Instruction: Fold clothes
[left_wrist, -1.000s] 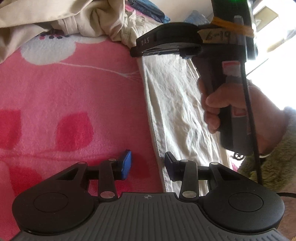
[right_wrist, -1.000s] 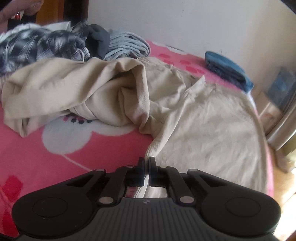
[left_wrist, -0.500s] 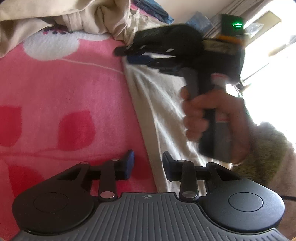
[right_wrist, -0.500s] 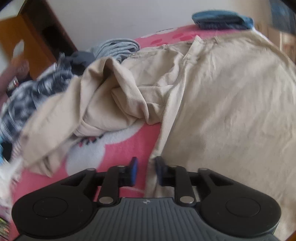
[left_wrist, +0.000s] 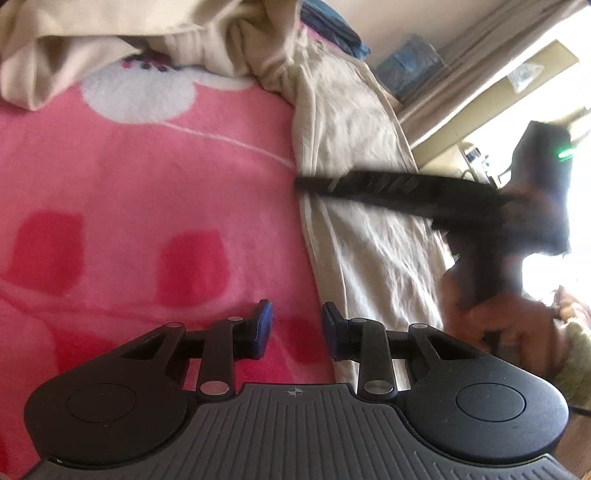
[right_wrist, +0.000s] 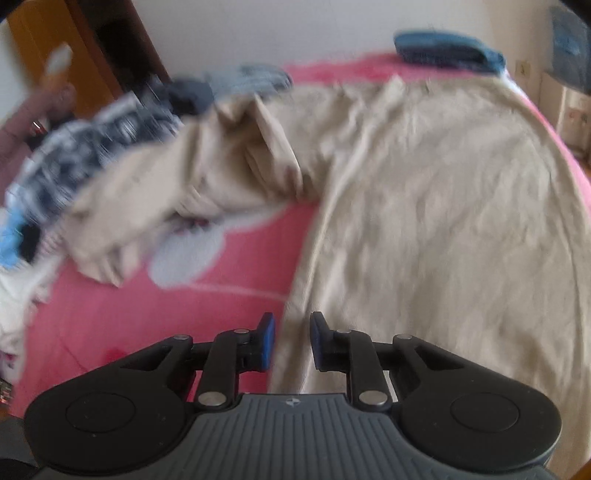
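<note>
Beige trousers (right_wrist: 443, 206) looked soft and floppy; best grabbed at their edge, beside both grippers, left (left_wrist: 295, 326) and right (right_wrist: 289, 339), narrowly apart, closing, empty.

The right gripper (right_wrist: 289, 341), clamped tight a second ago, now stands parted over the near left edge of the beige trousers (right_wrist: 424, 229), its jaws just closing again, pads not pressing the cloth. In the left wrist view it sits nearer and turned edge-on. The left gripper (left_wrist: 294, 329) narrows its gap over the pink blanket (left_wrist: 147, 206).
</note>
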